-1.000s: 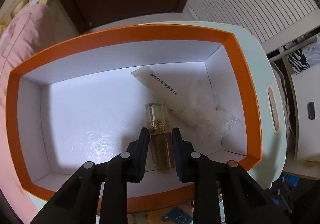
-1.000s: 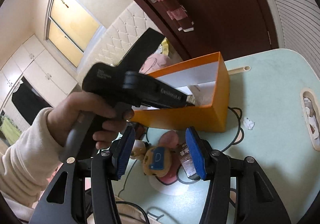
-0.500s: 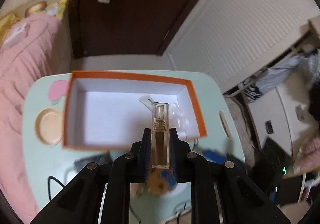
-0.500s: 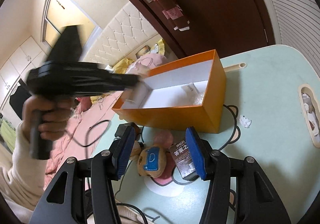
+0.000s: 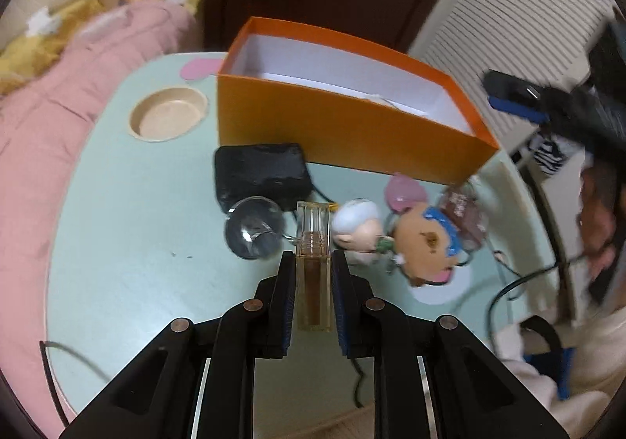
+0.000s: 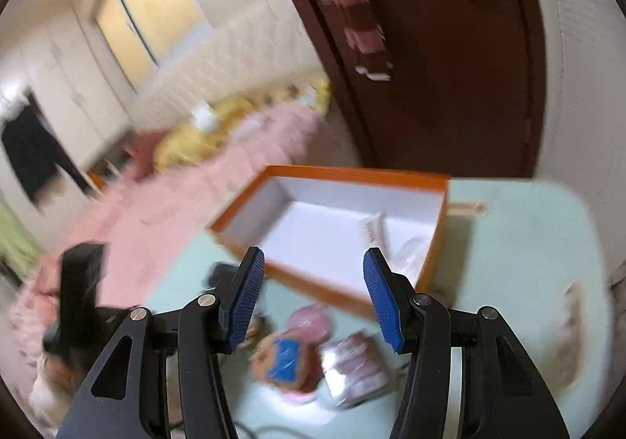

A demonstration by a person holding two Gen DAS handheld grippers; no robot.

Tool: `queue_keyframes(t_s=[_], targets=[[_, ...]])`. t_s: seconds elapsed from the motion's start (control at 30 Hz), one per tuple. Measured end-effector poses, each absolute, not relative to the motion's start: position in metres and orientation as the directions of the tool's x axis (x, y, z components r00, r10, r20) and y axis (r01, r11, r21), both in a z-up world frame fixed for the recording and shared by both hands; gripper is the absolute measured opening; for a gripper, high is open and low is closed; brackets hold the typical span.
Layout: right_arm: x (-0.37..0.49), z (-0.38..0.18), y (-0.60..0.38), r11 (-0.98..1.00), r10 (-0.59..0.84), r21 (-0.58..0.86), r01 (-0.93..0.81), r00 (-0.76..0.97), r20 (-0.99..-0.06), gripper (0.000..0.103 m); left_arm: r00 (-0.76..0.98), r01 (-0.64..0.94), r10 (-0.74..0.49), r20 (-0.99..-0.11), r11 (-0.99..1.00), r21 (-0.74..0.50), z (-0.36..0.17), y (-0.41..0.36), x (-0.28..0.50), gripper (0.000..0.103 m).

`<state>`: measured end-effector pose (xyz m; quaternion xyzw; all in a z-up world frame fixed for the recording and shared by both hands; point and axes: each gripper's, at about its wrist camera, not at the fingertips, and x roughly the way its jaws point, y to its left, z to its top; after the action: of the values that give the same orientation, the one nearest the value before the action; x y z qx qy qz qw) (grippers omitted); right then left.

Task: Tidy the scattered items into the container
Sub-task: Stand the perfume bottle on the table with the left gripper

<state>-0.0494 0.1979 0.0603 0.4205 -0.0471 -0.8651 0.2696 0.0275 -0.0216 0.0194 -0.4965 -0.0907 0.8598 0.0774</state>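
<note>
The left tool (image 5: pixel 312 274) clamped a clear amber bottle (image 5: pixel 312 243) at lower centre, outside the orange box (image 5: pixel 344 126), likely for carrying. The right tool (image 6: pixel 313 294) gaped empty above a plush toy (image 6: pixel 283 358) on the desk (image 5: pixel 129 243).

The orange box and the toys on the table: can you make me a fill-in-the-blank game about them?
1. The left gripper holds a small ____ with amber liquid.
2. The box is orange outside and ____ inside.
3. The right gripper is ____ and holds nothing.
4. The plush toy lies on the table, ____ the box.

Missing words: bottle; white; open; outside
</note>
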Motion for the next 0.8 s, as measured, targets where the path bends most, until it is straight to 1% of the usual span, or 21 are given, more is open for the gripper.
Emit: queue_keyframes(t_s=[0.1, 0.13, 0.17, 0.2, 0.23, 0.27, 0.3, 0.43, 0.5, 0.53, 0.57, 0.6, 0.63, 0.67, 0.8], targets=[[-0.094, 0.052, 0.175, -0.881, -0.409, 0.252, 0.400, -0.377, -0.831, 0.054, -0.536, -0.038, 0.189, -0.823, -0.979, -0.200, 0.019, -0.021, 0.031, 0.017], [-0.105, 0.048, 0.169, -0.886, -0.391, 0.246, 0.394, -0.348, -0.852, 0.054, -0.545, -0.046, 0.186, -0.818, -0.980, -0.192, 0.021, -0.023, 0.033, 0.022], [-0.117, 0.040, 0.164, -0.892, -0.370, 0.241, 0.382, -0.312, -0.875, 0.054, -0.559, -0.051, 0.182, -0.809, -0.981, -0.186, 0.020, -0.024, 0.035, 0.035], [-0.129, 0.030, 0.157, -0.899, -0.345, 0.235, 0.369, -0.269, -0.899, 0.054, -0.576, -0.053, 0.181, -0.797, -0.981, -0.185, 0.021, -0.025, 0.038, 0.044], [-0.136, 0.024, 0.153, -0.904, -0.326, 0.226, 0.364, -0.242, -0.914, 0.054, -0.606, -0.046, 0.190, -0.773, -0.978, -0.204, 0.023, -0.029, 0.042, 0.056], [-0.141, 0.017, 0.148, -0.907, -0.302, 0.209, 0.366, -0.220, -0.928, 0.053, -0.632, -0.041, 0.197, -0.749, -0.974, -0.221, 0.025, -0.032, 0.045, 0.062], [-0.145, 0.010, 0.143, -0.910, -0.275, 0.186, 0.371, -0.205, -0.939, 0.049, -0.649, -0.038, 0.201, -0.734, -0.972, -0.232, 0.026, -0.034, 0.046, 0.063], [-0.152, -0.002, 0.129, -0.922, -0.152, 0.061, 0.382, -0.214, -0.965, 0.048, -0.721, 0.009, 0.161, -0.674, -0.970, -0.241, 0.029, -0.049, 0.053, 0.066], [-0.152, -0.004, 0.125, -0.920, -0.122, 0.029, 0.391, -0.215, -0.969, 0.047, -0.742, 0.023, 0.139, -0.656, -0.972, -0.233, 0.030, -0.054, 0.054, 0.066], [-0.152, -0.006, 0.122, -0.913, -0.123, 0.030, 0.406, -0.204, -0.971, 0.039, -0.746, 0.026, 0.135, -0.652, -0.973, -0.230, 0.031, -0.054, 0.054, 0.067], [-0.152, -0.008, 0.119, -0.906, -0.113, 0.021, 0.422, -0.196, -0.974, 0.038, -0.748, 0.027, 0.134, -0.650, -0.973, -0.230, 0.032, -0.051, 0.057, 0.067], [-0.151, -0.013, 0.116, -0.897, -0.088, -0.005, 0.442, -0.189, -0.978, 0.032, -0.746, 0.024, 0.138, -0.651, -0.972, -0.234, 0.031, -0.050, 0.057, 0.067], [-0.150, -0.018, 0.115, -0.889, -0.079, -0.013, 0.458, -0.182, -0.980, 0.028, -0.745, 0.022, 0.142, -0.652, -0.971, -0.237, 0.031, -0.048, 0.057, 0.067], [-0.150, -0.018, 0.117, -0.886, -0.102, 0.007, 0.464, -0.180, -0.978, 0.022, -0.744, 0.020, 0.146, -0.652, -0.971, -0.240, 0.031, -0.047, 0.057, 0.067], [-0.154, -0.008, 0.131, -0.899, -0.182, 0.097, 0.427, -0.163, -0.970, 0.021, -0.756, 0.021, 0.147, -0.637, -0.968, -0.248, 0.033, -0.050, 0.058, 0.067]])
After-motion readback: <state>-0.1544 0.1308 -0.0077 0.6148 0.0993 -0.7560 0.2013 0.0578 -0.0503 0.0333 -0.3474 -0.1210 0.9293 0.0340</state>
